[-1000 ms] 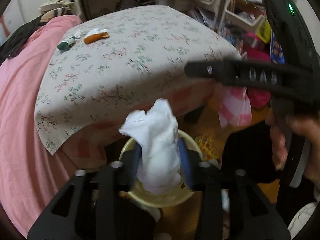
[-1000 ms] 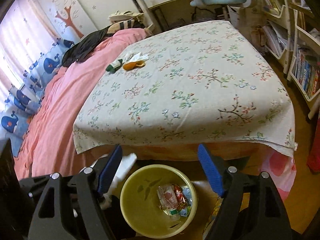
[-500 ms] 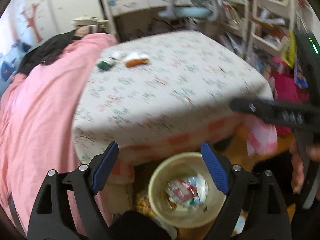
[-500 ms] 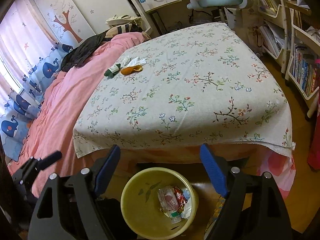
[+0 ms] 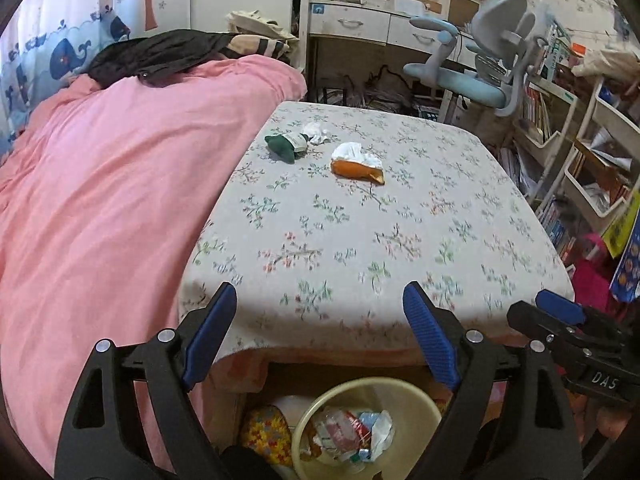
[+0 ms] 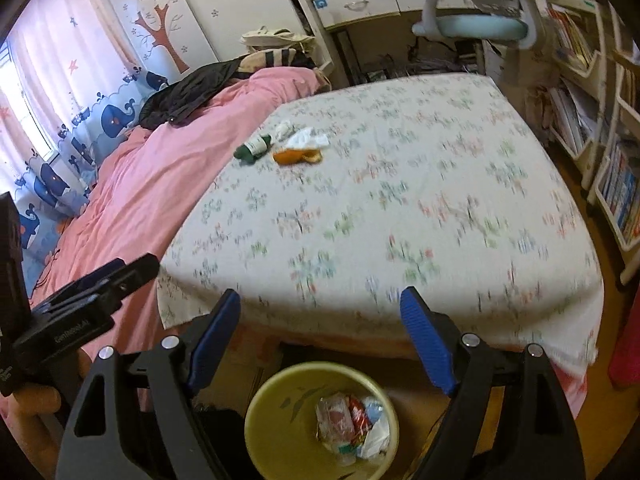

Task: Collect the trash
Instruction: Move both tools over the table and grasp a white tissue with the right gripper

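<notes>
Left wrist view shows the bed (image 5: 360,240) filling most of the picture, with a floral sheet (image 5: 420,216) on its near part and a pink quilt (image 5: 100,200) at 9 o'clock. At 6 o'clock, on the floor against the foot of the bed, stands the yellow bin (image 5: 312,420), and some wrappers and a white tissue lie inside it. Three pieces of trash are left on the sheet, far from the bin, toward 12 o'clock: an orange-and-white wrapper (image 5: 357,165), a green bottle (image 5: 286,145) lying at 9 o'clock of that wrapper, and a small crumpled tissue (image 5: 318,135) just beside the bottle. The left claw (image 5: 320,336) is released; its blue pads stand wide apart and nothing is between them. The right claw (image 6: 320,332) is released as well and empty, and it hangs above the bin rim (image 6: 256,400) in the right wrist view. I judge that the step in hand is the moment between two trips: no claw carries trash, and both face the sheet. The next move, I think, calls for a long reach over the sheet toward 12 o'clock, to put one open claw around the wrapper or the bottle. The wrapper lies flat, so the pads must come low and press into the soft sheet. The bottle may roll away when one pad touches it first.
</notes>
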`<state>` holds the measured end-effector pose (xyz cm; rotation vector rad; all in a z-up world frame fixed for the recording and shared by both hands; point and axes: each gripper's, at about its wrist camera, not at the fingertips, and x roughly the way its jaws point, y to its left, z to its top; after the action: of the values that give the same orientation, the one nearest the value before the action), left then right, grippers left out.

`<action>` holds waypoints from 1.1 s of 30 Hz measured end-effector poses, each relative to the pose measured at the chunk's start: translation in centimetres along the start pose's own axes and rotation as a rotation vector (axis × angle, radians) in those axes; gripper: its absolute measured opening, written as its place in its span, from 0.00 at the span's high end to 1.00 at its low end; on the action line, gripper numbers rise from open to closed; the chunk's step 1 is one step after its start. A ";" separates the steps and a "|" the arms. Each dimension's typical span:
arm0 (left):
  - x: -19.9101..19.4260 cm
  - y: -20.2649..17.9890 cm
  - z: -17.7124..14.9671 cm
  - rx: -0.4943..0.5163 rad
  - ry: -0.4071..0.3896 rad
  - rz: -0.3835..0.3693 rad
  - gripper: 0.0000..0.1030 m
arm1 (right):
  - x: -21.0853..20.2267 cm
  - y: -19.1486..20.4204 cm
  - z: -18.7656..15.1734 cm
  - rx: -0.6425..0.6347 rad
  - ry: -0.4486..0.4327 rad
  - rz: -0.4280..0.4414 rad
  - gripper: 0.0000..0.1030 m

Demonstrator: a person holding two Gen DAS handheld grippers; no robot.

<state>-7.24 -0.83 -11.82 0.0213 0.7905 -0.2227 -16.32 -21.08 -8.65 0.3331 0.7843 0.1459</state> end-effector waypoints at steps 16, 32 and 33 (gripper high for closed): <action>7.9 0.3 7.3 -0.070 0.036 -0.008 0.18 | 7.9 0.0 9.9 -0.064 -0.019 0.002 0.23; 13.5 1.7 11.1 -0.168 0.087 0.010 0.18 | 18.7 1.0 16.0 -0.094 0.063 0.037 0.34; 13.6 2.0 11.1 -0.175 0.085 0.007 0.18 | 19.5 1.2 16.2 -0.100 0.076 0.039 0.36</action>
<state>10.25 -2.63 -13.71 -0.1325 0.8921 -0.1461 8.85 -18.93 -10.58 0.2494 0.8424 0.2350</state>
